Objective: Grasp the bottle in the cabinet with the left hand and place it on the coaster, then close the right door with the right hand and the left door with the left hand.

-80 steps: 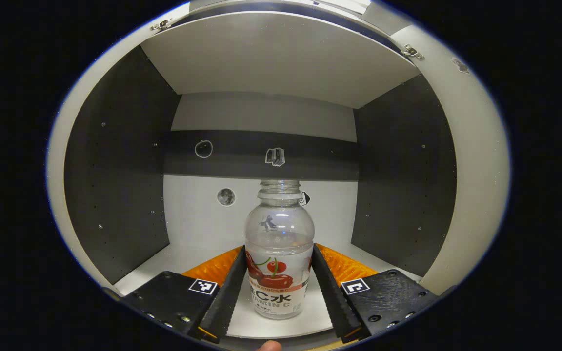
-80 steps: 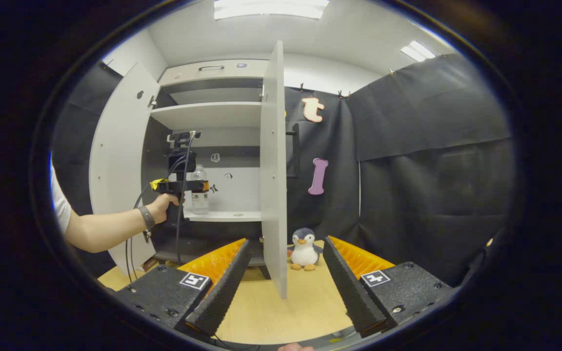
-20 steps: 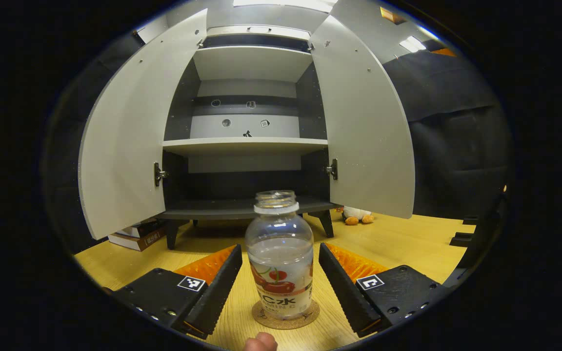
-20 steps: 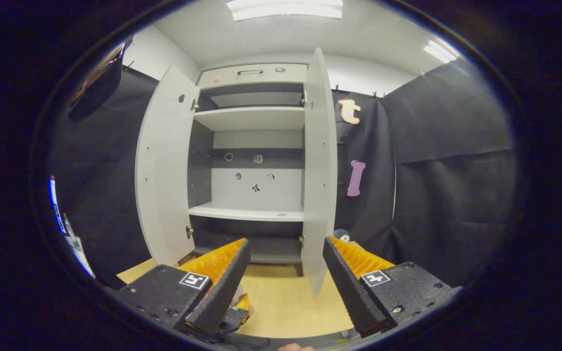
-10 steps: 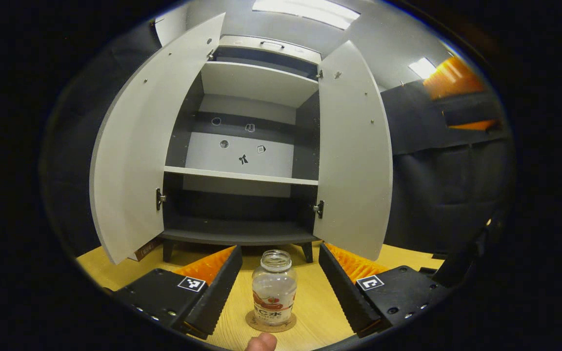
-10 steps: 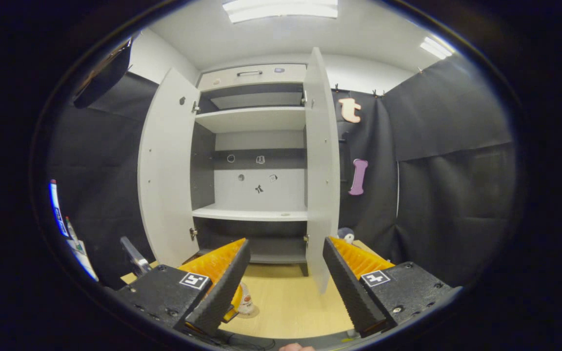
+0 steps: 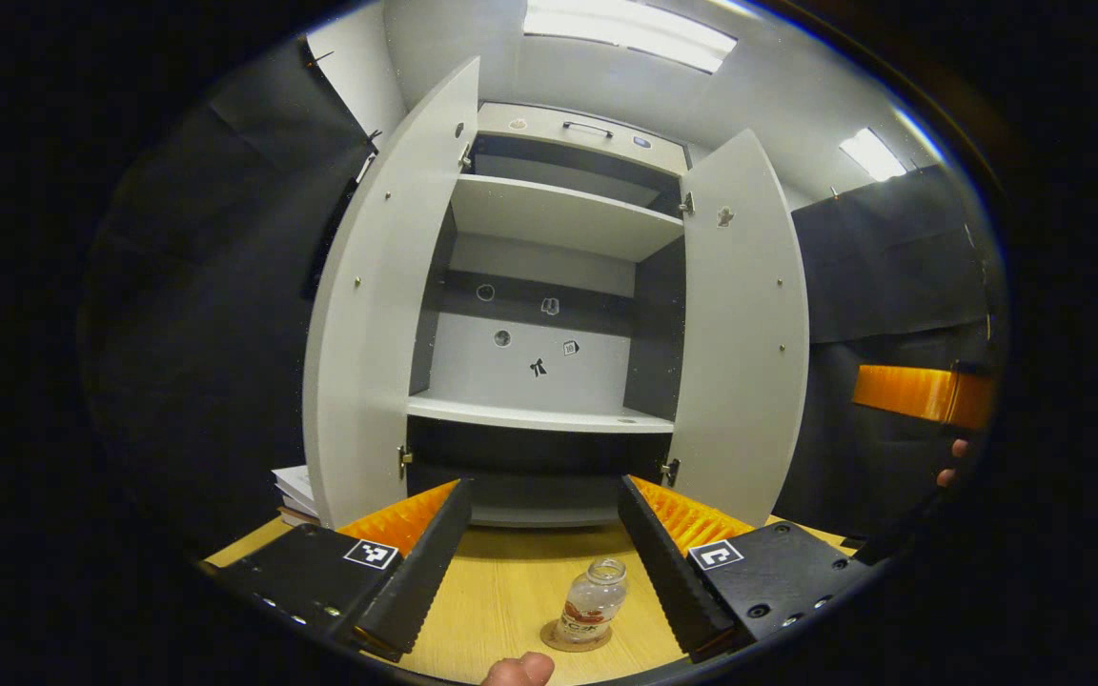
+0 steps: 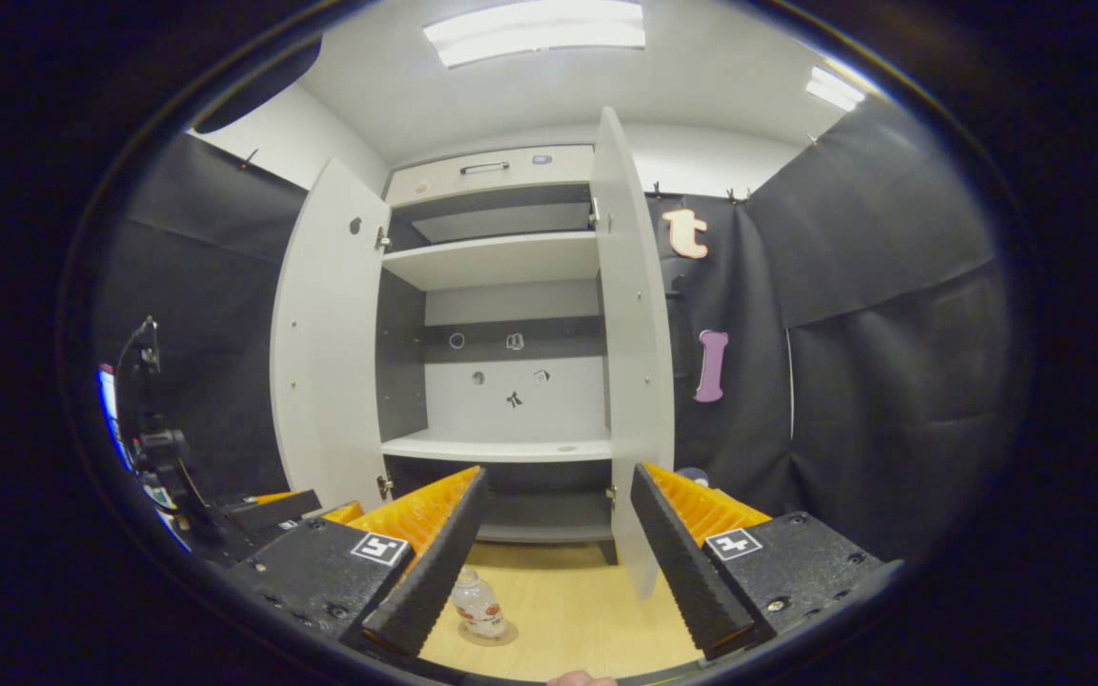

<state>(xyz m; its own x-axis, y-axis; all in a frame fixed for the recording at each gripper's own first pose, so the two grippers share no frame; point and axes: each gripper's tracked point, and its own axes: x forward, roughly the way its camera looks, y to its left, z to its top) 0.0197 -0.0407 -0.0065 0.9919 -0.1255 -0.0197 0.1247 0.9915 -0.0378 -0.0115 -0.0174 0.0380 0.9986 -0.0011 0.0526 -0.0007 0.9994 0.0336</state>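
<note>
A clear uncapped bottle (image 7: 592, 600) with a red fruit label stands upright on a round cork coaster (image 7: 576, 637) on the wooden table. My left gripper (image 7: 542, 495) hangs open above and behind it, apart from it. The right gripper view also shows the bottle (image 8: 476, 600) on the coaster (image 8: 492, 633), low beside the left finger. My right gripper (image 8: 559, 476) is open and holds nothing. The cabinet stands with its left door (image 7: 373, 314) and right door (image 7: 744, 324) swung wide. The right door (image 8: 633, 362) is nearly edge-on just past my right gripper.
The cabinet's middle shelf (image 7: 539, 416) is bare, with small stickers on the back wall. Books (image 7: 294, 488) lie on the table left of the cabinet. The right gripper's orange finger (image 7: 925, 393) shows at the far right. The left gripper (image 8: 263, 510) shows low on the left.
The left gripper carried the bottle out of the cabinet, set it on the coaster, let go and drew back and up. The right gripper rose a little toward the right door.
</note>
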